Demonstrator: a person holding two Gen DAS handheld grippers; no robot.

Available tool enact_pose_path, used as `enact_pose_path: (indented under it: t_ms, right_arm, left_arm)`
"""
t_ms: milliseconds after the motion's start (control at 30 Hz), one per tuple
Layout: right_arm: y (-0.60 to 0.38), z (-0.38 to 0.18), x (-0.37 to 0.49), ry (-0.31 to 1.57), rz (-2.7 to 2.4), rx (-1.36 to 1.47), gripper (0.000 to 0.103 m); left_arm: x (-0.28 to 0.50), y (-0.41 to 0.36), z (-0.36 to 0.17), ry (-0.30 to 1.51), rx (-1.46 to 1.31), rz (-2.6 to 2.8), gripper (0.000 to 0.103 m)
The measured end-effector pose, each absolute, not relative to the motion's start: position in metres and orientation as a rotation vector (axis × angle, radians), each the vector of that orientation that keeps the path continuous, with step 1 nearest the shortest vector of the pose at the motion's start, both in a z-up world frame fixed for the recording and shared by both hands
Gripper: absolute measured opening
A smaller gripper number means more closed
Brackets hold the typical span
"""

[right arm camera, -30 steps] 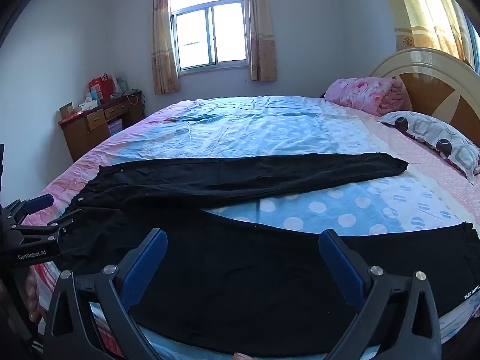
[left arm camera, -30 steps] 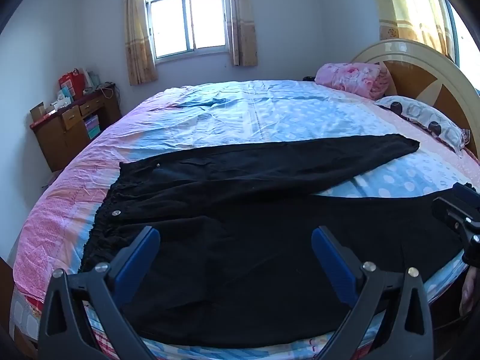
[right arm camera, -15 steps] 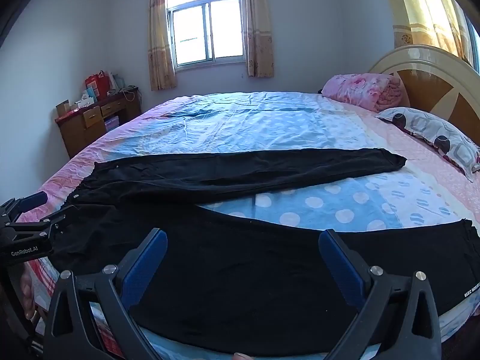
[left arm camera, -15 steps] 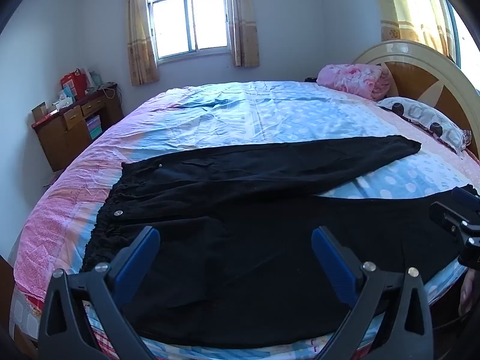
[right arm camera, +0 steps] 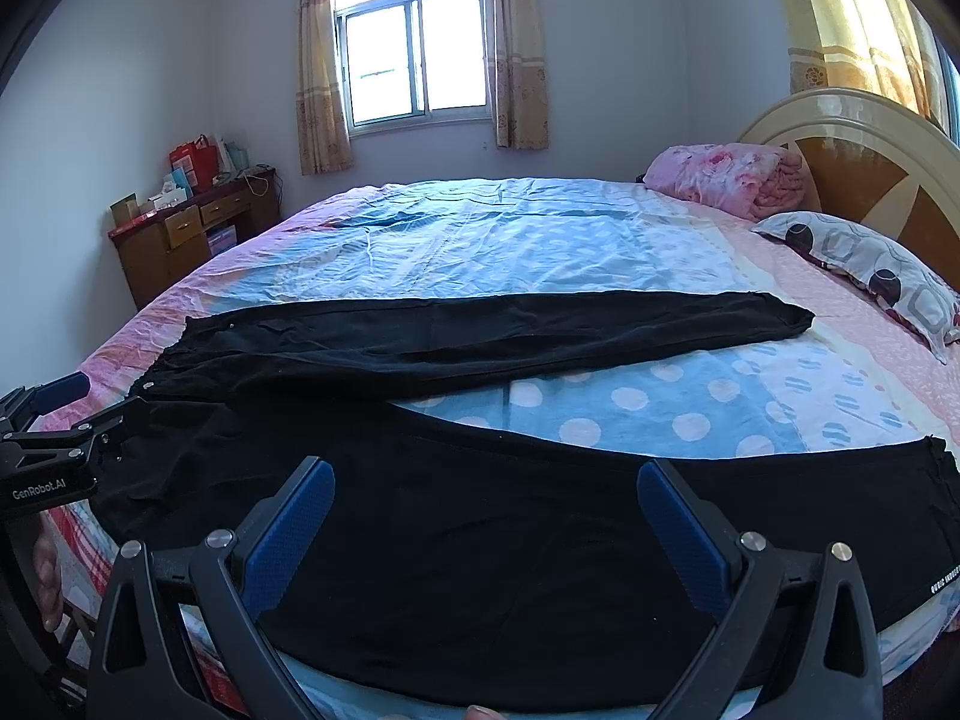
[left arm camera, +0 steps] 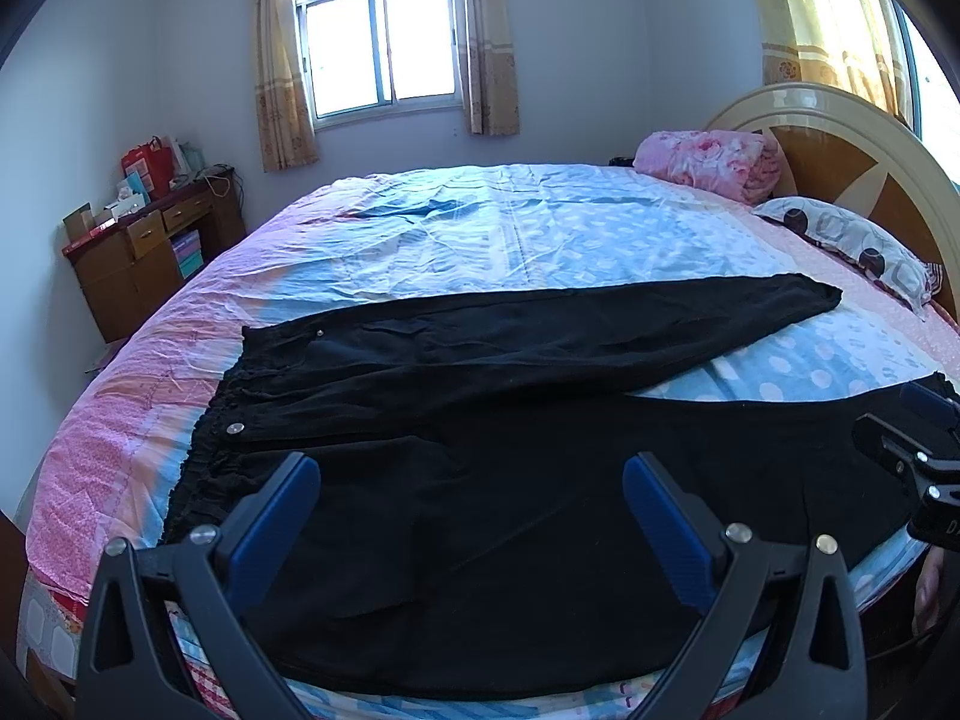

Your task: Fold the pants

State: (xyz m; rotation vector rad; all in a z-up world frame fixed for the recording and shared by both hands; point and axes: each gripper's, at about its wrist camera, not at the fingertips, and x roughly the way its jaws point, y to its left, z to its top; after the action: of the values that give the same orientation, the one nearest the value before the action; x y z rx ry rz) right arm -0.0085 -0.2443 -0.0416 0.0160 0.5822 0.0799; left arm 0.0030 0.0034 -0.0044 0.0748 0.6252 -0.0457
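Black pants (left arm camera: 480, 420) lie flat on the bed, waistband (left arm camera: 222, 420) to the left, two legs spread in a V towards the right. They also show in the right wrist view (right arm camera: 510, 528). My left gripper (left arm camera: 471, 474) is open and empty above the near leg by the waist. My right gripper (right arm camera: 486, 480) is open and empty above the near leg, further towards the cuff (right arm camera: 936, 480). The far leg's cuff (left arm camera: 810, 294) lies near the pillow. Each gripper shows at the edge of the other's view.
The bed (left arm camera: 480, 228) has a blue and pink dotted sheet. A patterned pillow (left arm camera: 858, 246) and a rolled pink quilt (left arm camera: 708, 162) sit by the headboard (left arm camera: 840, 138) on the right. A wooden desk (left arm camera: 144, 252) stands at the left wall.
Both views have shifted only slightly; the grippers hover in much the same place over the near leg. The pants have not moved.
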Motion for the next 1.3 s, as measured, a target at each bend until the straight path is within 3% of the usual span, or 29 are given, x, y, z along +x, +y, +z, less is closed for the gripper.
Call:
enact_pose_path:
  t_ms: [1300]
  right_arm:
    - [-0.2430, -0.0453, -0.0054, 0.602, 0.072, 0.007, 0.102]
  left_arm:
    - [0.0030, 0.0045, -0.0058, 0.629, 0.061, -0.048, 0.103]
